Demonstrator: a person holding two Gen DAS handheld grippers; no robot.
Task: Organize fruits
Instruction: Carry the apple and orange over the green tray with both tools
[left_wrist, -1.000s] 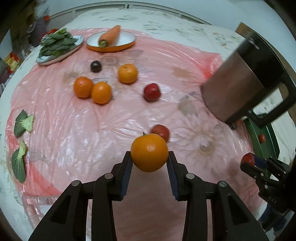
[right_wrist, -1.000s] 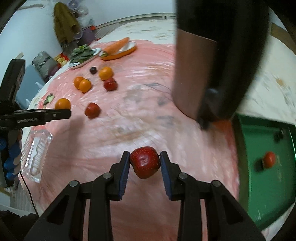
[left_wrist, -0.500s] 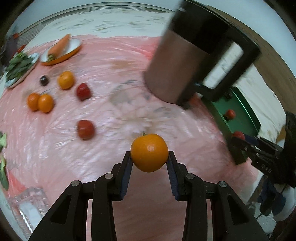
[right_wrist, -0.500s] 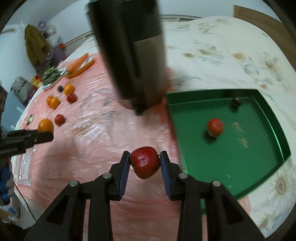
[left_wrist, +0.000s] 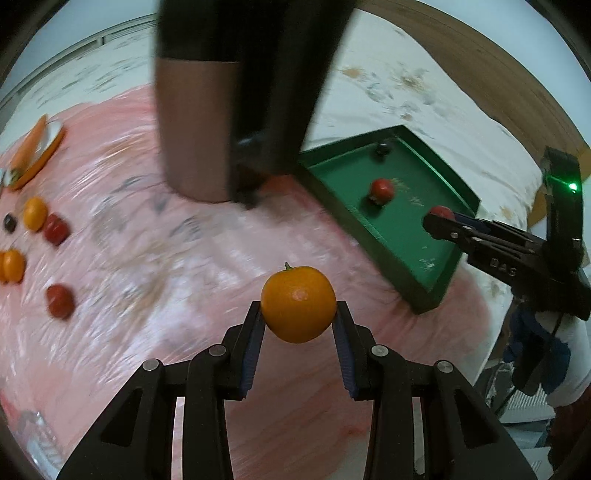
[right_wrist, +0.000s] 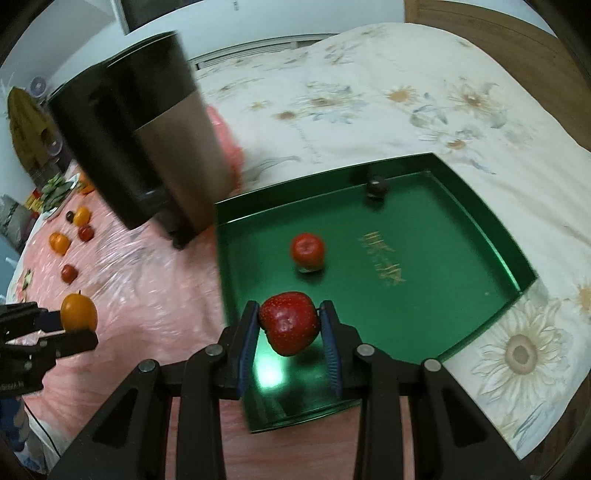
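Left gripper (left_wrist: 298, 315): angled steeply down over the pink sheet (left_wrist: 177, 266), jaws narrowed onto an orange (left_wrist: 298, 305), both blue pads pressed to its sides.
Right gripper (right_wrist: 289, 325): also tipped down, jaws clamped on a red apple (right_wrist: 289, 322), which hangs over the near left corner of the green tray (right_wrist: 461, 206).
Green tray: directly ahead of the right gripper; ahead and to the right of the left gripper.
Fruit in tray: a red fruit (right_wrist: 307, 251) just beyond the held apple, a small dark fruit (right_wrist: 376, 185) farther off by the far wall.
Metal jug (right_wrist: 159, 147): upright, ahead and left of the right gripper, beside the tray's left edge.
Loose fruit (left_wrist: 35, 213): oranges and red fruits on the sheet, far left of the left gripper.
Carrot plate (left_wrist: 40, 147): farther ahead on the left.
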